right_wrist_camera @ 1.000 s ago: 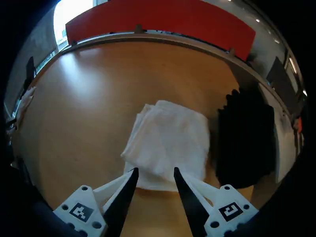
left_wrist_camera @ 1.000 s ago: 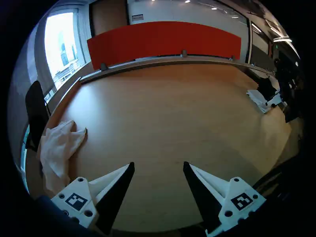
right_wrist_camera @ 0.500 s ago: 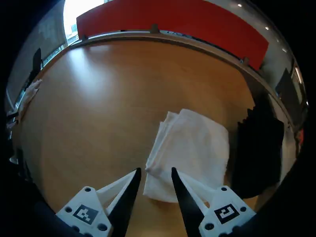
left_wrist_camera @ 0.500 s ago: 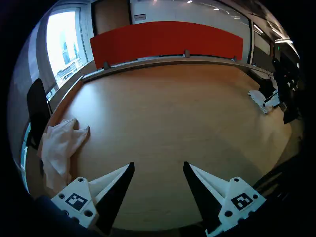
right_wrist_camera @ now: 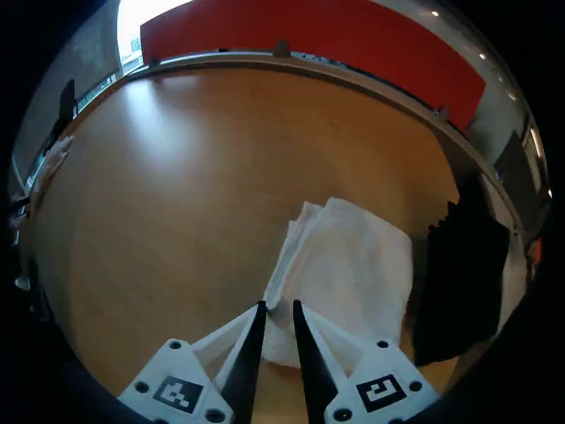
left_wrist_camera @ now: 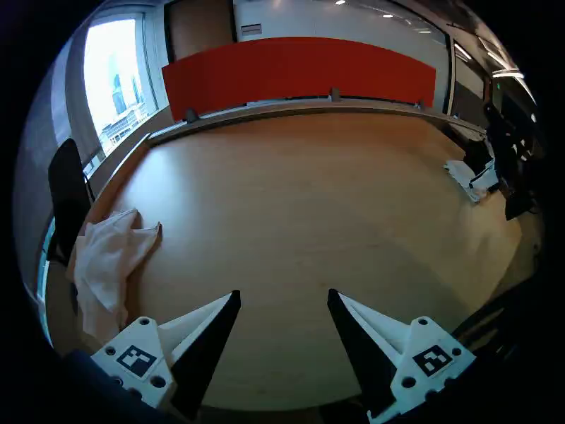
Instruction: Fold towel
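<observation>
A folded white towel (right_wrist_camera: 346, 272) lies on the wooden table (right_wrist_camera: 176, 198) in the right gripper view. My right gripper (right_wrist_camera: 277, 311) has its fingers pinched on the towel's near left edge. Far off at the right of the left gripper view, the same towel (left_wrist_camera: 460, 173) appears small, with the right gripper (left_wrist_camera: 487, 180) at it. My left gripper (left_wrist_camera: 282, 297) hovers open over bare table with nothing between its fingers. A second, crumpled cream towel (left_wrist_camera: 106, 265) lies at the table's left edge, left of the left gripper, and appears again small (right_wrist_camera: 53, 159) in the right gripper view.
A red divider panel (left_wrist_camera: 296, 71) runs along the table's far edge. A stack of black cloth (right_wrist_camera: 455, 283) lies just right of the folded towel. A dark chair (left_wrist_camera: 67, 201) stands beyond the left table edge, near the window (left_wrist_camera: 113, 78).
The right gripper's fingers have closed from wide apart onto the folded towel's near left edge. The left gripper has barely moved.
</observation>
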A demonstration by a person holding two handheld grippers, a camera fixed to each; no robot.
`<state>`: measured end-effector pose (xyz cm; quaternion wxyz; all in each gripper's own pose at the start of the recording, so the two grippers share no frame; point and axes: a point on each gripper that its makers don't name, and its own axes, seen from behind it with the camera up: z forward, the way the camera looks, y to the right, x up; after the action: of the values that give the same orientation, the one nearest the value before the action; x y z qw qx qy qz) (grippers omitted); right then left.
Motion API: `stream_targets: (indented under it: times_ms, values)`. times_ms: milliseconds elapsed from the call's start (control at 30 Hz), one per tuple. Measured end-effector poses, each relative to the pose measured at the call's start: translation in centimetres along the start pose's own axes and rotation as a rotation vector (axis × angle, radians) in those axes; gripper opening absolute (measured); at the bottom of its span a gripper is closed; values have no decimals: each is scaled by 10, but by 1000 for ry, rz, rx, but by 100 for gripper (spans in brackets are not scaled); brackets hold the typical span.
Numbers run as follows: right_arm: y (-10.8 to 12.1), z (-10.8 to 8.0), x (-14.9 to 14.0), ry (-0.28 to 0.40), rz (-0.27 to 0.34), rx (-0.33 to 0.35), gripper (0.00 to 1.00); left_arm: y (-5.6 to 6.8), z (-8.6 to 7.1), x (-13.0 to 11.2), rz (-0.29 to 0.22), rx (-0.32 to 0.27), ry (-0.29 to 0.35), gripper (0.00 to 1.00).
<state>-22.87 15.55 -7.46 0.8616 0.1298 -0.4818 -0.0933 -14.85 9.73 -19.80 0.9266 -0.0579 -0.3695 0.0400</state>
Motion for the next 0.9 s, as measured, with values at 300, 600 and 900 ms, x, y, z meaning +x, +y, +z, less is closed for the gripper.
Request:
stream_targets:
  times_ms: [300, 600, 900]
  values:
    - [2, -2, 8, 18, 13, 0, 5, -1, -1, -1, -3, 2, 0, 91]
    - [9, -15, 23, 62, 35, -14, 5, 0, 1, 3, -4, -4, 9, 91]
    - [26, -38, 47, 120, 69, -46, 4, 1, 2, 6, -6, -9, 19, 91]
